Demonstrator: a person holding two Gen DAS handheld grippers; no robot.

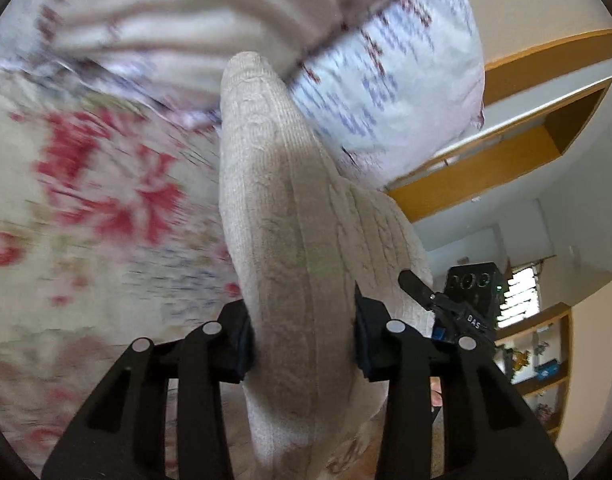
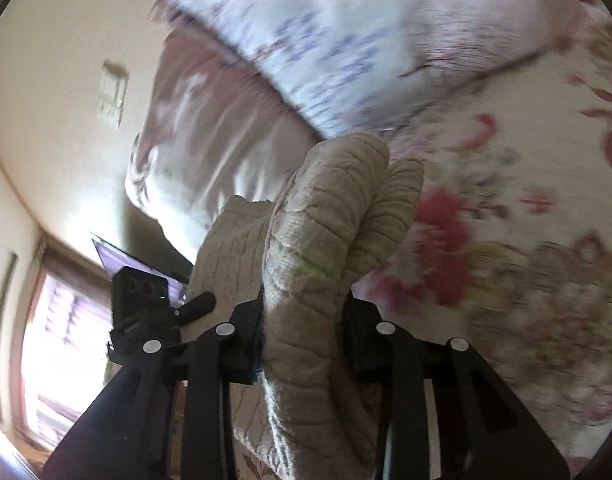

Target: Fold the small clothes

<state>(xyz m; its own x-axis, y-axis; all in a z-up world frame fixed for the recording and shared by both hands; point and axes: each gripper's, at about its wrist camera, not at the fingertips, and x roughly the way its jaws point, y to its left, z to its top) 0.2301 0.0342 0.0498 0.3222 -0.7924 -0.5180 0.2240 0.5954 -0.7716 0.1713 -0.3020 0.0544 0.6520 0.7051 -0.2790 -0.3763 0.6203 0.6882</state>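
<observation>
A beige cable-knit garment (image 1: 290, 216) is held up off a floral bedspread (image 1: 86, 208). My left gripper (image 1: 304, 340) is shut on a bunched fold of it that rises past the fingers. My right gripper (image 2: 302, 344) is shut on another bunched part of the same garment (image 2: 326, 216), which hangs between the two grippers. The right gripper also shows at the right of the left wrist view (image 1: 438, 300); the left one shows at the left of the right wrist view (image 2: 178, 312). The background is blurred by motion.
A white pillow with a blue pattern (image 1: 406, 80) lies at the head of the bed; it also shows in the right wrist view (image 2: 346, 40). A pinkish quilt (image 2: 210, 132) lies beside it. Wooden shelves (image 1: 506, 148) and a bright window (image 2: 62, 340) stand beyond.
</observation>
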